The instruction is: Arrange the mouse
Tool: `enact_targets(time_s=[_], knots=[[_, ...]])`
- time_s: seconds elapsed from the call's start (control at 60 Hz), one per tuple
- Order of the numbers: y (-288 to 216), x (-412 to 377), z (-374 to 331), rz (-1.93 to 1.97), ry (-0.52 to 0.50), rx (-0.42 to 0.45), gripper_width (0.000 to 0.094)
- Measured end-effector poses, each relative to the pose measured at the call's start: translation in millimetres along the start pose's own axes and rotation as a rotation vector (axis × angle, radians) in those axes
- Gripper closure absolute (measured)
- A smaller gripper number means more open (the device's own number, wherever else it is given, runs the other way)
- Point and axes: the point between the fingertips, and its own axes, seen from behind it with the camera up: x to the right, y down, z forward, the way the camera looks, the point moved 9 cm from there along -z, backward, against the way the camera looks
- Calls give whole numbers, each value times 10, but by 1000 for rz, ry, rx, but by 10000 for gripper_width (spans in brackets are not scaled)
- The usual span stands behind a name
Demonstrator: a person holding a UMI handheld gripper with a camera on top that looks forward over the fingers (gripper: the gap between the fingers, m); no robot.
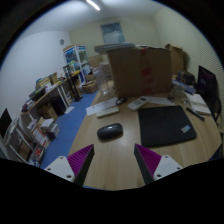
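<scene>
A dark grey mouse [110,131] lies on the wooden table [115,155], beyond my fingers and a little left of the middle. A black mouse pad [166,124] lies to its right on the same table. My gripper [113,160] is open and empty, its two purple pads [80,160] spread wide over bare wood, well short of the mouse.
A large cardboard box [138,70] stands at the table's far edge. Papers and small items [110,107] lie behind the mouse. A dark monitor [209,82] stands at the far right. Shelves and clutter [45,105] line the left, beside blue floor.
</scene>
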Motion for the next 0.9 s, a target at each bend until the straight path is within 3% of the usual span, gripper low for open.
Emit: enact_targets(time_s=[0.267,0.417,0.767,0.85,0.867,0.9], knots=[[430,-483,867,-100,-3,-105,77],[261,-497,1191,-130,119,-58,103],[-196,-514,1854,-85,187,-17,99],[-221,-517,1888,-85,194,-19,147],[-224,-518,1893,-87,193,-20,119],[-226,-522,1903,-92,187,-21,254]])
